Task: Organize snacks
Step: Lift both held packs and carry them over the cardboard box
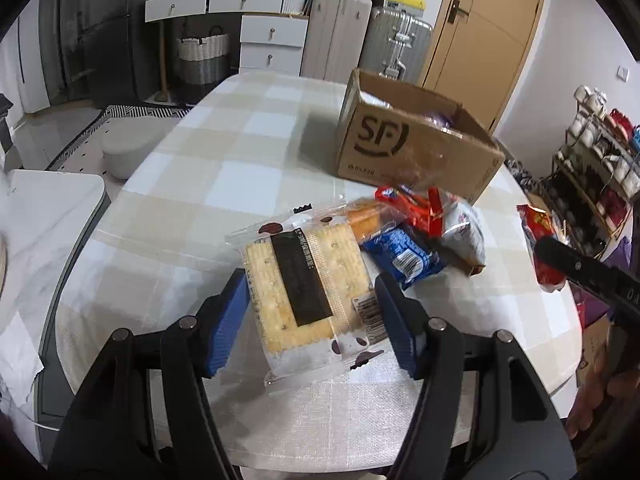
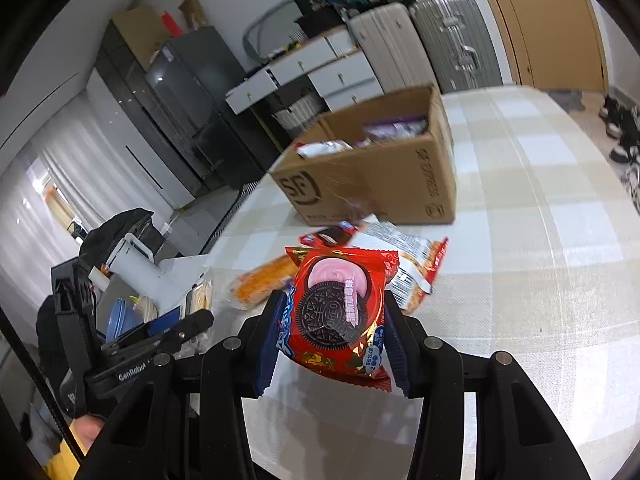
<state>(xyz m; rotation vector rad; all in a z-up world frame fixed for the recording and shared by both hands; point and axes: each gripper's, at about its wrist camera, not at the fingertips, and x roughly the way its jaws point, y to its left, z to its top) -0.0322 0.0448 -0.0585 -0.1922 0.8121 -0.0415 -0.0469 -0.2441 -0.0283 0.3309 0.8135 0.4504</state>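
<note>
On the table [image 1: 224,168]: one box [image 1: 404,148], two held packets.

Home dining room: fridge [image 2: 188,92], suitcases [image 1: 396,40], drawers [image 1: 272,42].

White drawers [image 1: 256,0], suitcases [image 1: 396,42] and wooden door [image 1: 492,20] line the wall; grey floor.

red Oreo packet [image 2: 340,316], beige-and-white checked tablecloth [image 1: 224,160]
</note>
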